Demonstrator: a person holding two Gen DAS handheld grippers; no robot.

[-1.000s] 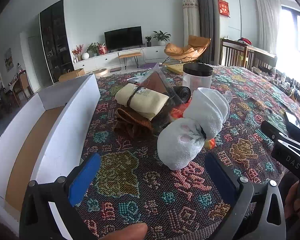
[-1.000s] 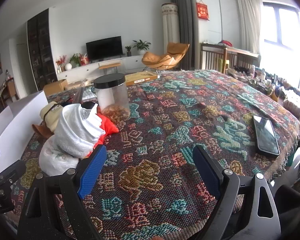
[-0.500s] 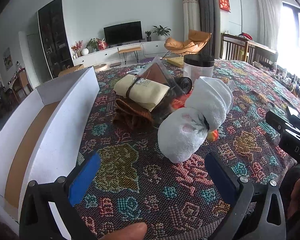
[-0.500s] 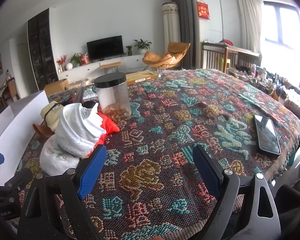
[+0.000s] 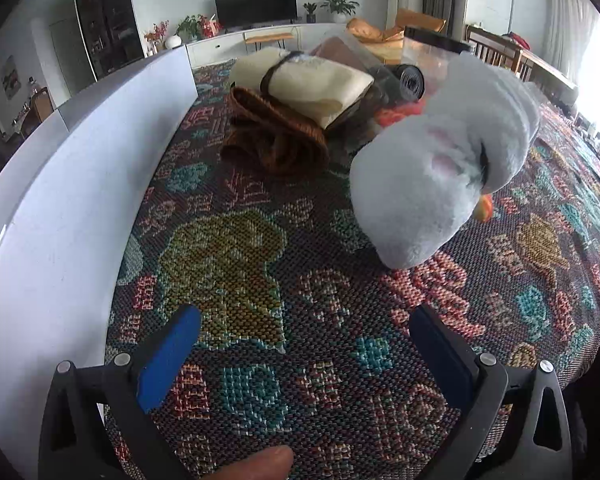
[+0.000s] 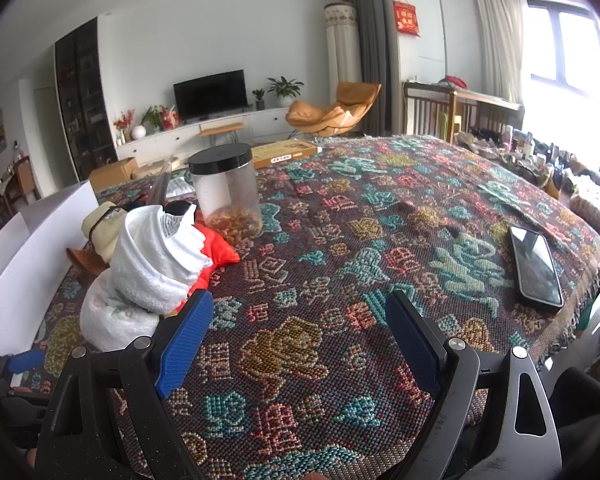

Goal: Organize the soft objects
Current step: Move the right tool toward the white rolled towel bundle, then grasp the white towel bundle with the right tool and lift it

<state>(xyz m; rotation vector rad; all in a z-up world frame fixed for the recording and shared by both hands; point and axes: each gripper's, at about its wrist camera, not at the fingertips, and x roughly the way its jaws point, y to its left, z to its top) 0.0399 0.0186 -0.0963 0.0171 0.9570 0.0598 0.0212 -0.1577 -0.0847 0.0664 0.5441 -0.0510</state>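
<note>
At one o'clock from the left gripper [image 5: 304, 354], jaws apart, lies the towel roll [image 5: 440, 172], seemingly lined up for grasping; right gripper [image 6: 298, 342] waits, likewise apart.

A rolled white towel [image 5: 440, 160] is lying tilted at right of centre on the patterned cloth, while a cream bundle [image 5: 308, 80] is resting atop brown knitwear [image 5: 276, 136] upper centre.

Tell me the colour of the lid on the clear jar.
Black. The jar lid shows best in the right wrist view.
</note>
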